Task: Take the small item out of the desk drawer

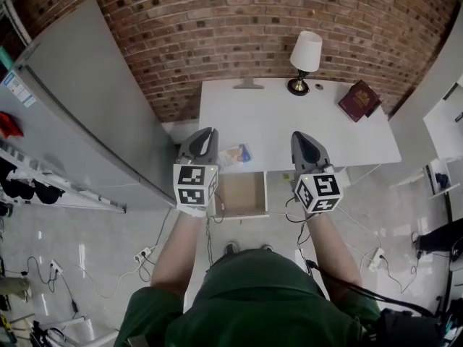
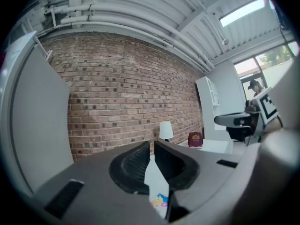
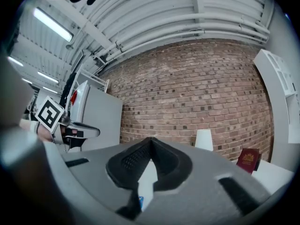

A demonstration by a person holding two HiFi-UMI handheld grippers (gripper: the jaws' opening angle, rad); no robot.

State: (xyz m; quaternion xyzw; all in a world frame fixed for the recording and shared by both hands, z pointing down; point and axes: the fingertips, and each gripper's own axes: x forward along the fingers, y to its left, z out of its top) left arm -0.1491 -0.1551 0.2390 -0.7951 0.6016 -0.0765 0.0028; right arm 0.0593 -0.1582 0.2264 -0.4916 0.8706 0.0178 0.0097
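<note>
Left gripper [image 1: 205,131] held over left edge of open drawer [image 1: 242,195], jaws closed, empty. Right gripper [image 1: 303,135] held right of drawer, jaws closed, empty. Small item [image 1: 235,154] seen on desk [image 1: 289,118], just behind drawer.

A red brick wall [image 1: 253,20] runs across the back. Near it stands a small table lamp with a white shade and dark round base [image 1: 304,56], with a small dark round object [image 1: 319,87] just beside the base. A maroon hardcover book [image 1: 359,100] lies right of the lamp, apart from it. A tall grey cabinet [image 1: 87,114] stands at left, and white cables with a power strip [image 1: 143,254] trail over the glossy pale floor [image 1: 72,244]
</note>
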